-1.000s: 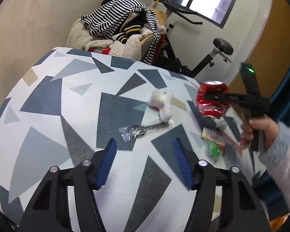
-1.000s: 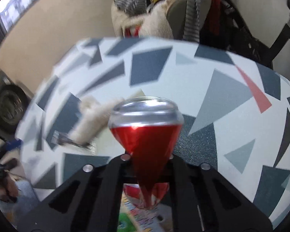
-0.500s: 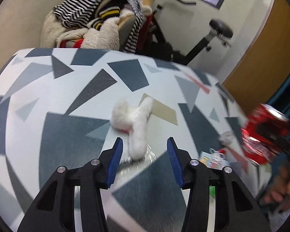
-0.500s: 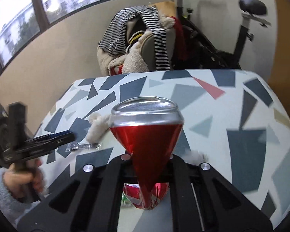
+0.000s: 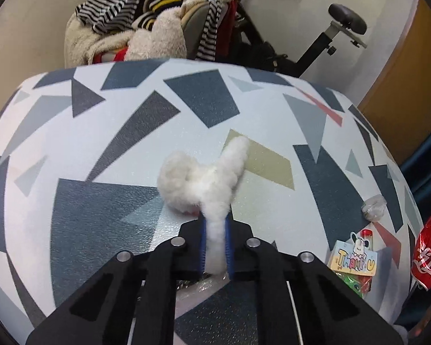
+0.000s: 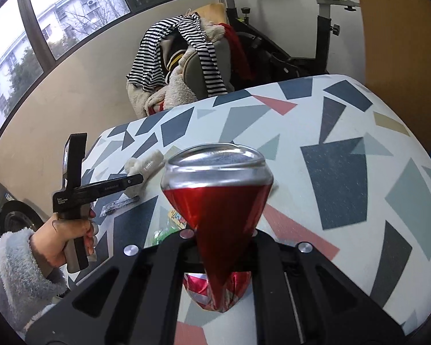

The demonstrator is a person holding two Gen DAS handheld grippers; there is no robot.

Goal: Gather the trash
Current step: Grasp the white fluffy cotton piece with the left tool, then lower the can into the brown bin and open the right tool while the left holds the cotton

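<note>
Change: since a second ago the left gripper [image 5: 215, 241] has come forward over the table [image 5: 106, 149] and narrowed from a wide gap onto the cotton wad [image 5: 207, 181]
Left gripper: blue pads [image 5: 203, 247] pressed against the near tail of the cotton wad, which bulges out ahead of them and rests on the table
Right gripper: [image 6: 218, 247] clamped on a crushed red can [image 6: 218, 189], held above the near right part of the table, silver top facing away
Other trash: clear plastic wrapper [image 5: 198, 284] under the left gripper; a small crumpled clear scrap [image 5: 374, 207] to the right; a colourful "Thank U" packet [image 5: 355, 258] near the right edge
Beyond the table: chair piled with striped clothes [image 5: 146, 20], exercise bike [image 5: 324, 40]
</note>
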